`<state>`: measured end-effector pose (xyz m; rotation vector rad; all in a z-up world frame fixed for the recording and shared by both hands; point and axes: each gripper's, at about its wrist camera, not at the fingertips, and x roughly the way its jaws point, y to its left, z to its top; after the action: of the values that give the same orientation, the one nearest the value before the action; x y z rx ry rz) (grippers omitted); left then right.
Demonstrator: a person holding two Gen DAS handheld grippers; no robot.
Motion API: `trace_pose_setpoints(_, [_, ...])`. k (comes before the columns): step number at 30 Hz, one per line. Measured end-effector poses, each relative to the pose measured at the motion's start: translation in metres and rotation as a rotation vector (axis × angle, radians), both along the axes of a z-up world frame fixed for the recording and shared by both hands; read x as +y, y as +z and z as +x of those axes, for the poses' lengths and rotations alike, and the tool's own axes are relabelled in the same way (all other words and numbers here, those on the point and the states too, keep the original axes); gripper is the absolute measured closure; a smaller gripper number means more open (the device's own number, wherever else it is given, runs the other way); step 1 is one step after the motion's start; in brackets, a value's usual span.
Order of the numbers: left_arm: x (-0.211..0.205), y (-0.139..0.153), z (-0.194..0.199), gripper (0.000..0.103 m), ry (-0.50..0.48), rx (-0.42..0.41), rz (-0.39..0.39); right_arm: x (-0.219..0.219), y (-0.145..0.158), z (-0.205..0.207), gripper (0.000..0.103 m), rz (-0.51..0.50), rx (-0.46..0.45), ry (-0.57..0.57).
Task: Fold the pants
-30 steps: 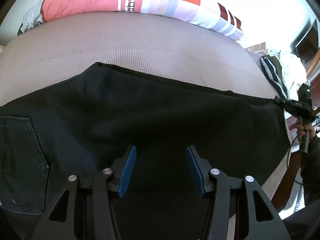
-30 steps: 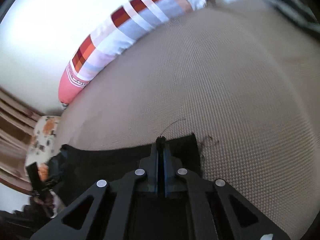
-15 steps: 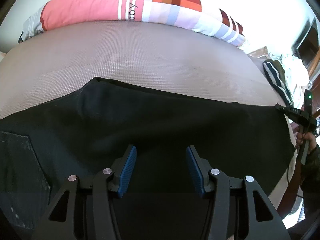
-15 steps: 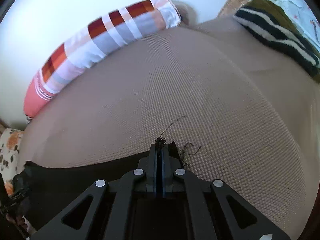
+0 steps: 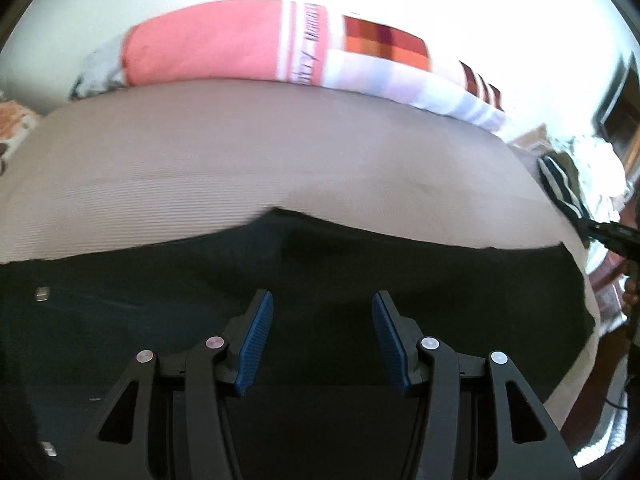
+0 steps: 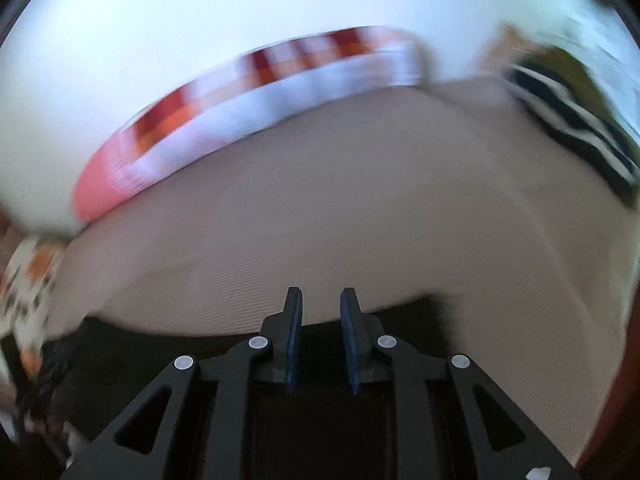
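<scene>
Pants (image 5: 360,280) lie dark under both tools, their far edge just ahead, bare beige bed (image 5: 240,160) beyond. Left gripper (image 5: 322,334) gapes, empty; right gripper (image 6: 320,338) is opening, empty. Right view blurred.

Matt black cloth pants (image 5: 360,264) on a finely ribbed, matt taupe woven bed cover (image 5: 248,152); smooth printed cotton-like bolster (image 5: 248,44); gripper fingers (image 5: 256,340) of matt black plastic with ridged blue pads and bright metal pins
</scene>
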<state>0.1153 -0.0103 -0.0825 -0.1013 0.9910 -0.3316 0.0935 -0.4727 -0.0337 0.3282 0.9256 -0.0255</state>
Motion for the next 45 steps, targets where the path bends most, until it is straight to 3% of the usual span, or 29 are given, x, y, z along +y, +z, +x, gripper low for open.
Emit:
trace_pose_setpoints(7, [0.075,0.009,-0.014,0.050,0.127,-0.023,0.061,0.174,-0.017,0.055,0.083,0.088,0.059,0.470])
trace_pose_setpoints(10, [0.106,0.009,-0.017,0.050,0.178,-0.021,0.062,0.242,-0.030,0.077,0.074,0.104,0.105,0.624])
trace_pose_setpoints(16, [0.150,-0.005,-0.016,0.050,0.246,0.025,0.021,0.342,-0.052,0.109,0.070,0.060,0.174,0.835])
trace_pose_setpoints(20, [0.154,-0.006,-0.017,0.050,0.226,0.018,-0.005,0.376,-0.068,0.127,0.064,0.056,0.229,0.912])
trace_pose_setpoints(23, [0.155,-0.006,-0.017,0.050,0.217,0.015,-0.015,0.393,-0.080,0.134,0.067,0.050,0.257,0.959])
trace_pose_setpoints(24, [0.156,-0.006,-0.017,0.050,0.215,0.016,-0.022,0.396,-0.082,0.135,0.076,0.053,0.257,0.971])
trace_pose_setpoints(25, [0.158,-0.006,-0.017,0.050,0.215,0.017,-0.032,0.397,-0.079,0.135,0.092,0.060,0.237,0.980])
trace_pose_setpoints(28, [0.161,-0.006,-0.017,0.050,0.212,0.019,-0.055,0.396,-0.070,0.139,0.096,0.061,0.187,0.955])
trace_pose_setpoints(31, [0.161,-0.008,-0.017,0.050,0.210,0.011,-0.056,0.399,-0.083,0.139,0.098,0.008,0.176,0.909])
trace_pose_setpoints(36, [0.149,-0.006,-0.016,0.050,0.188,0.002,0.031,0.399,-0.088,0.144,0.092,-0.003,0.155,0.834])
trace_pose_setpoints(38, [0.140,0.002,-0.015,0.050,0.166,-0.014,0.064,0.393,-0.079,0.141,0.076,0.001,0.143,0.789])
trace_pose_setpoints(39, [0.134,0.007,-0.015,0.050,0.147,-0.030,0.072,0.387,-0.072,0.138,0.075,-0.003,0.125,0.764])
trace_pose_setpoints(45, [0.085,0.027,-0.005,0.050,-0.009,-0.098,0.045,0.323,-0.029,0.100,0.071,-0.064,0.052,0.580])
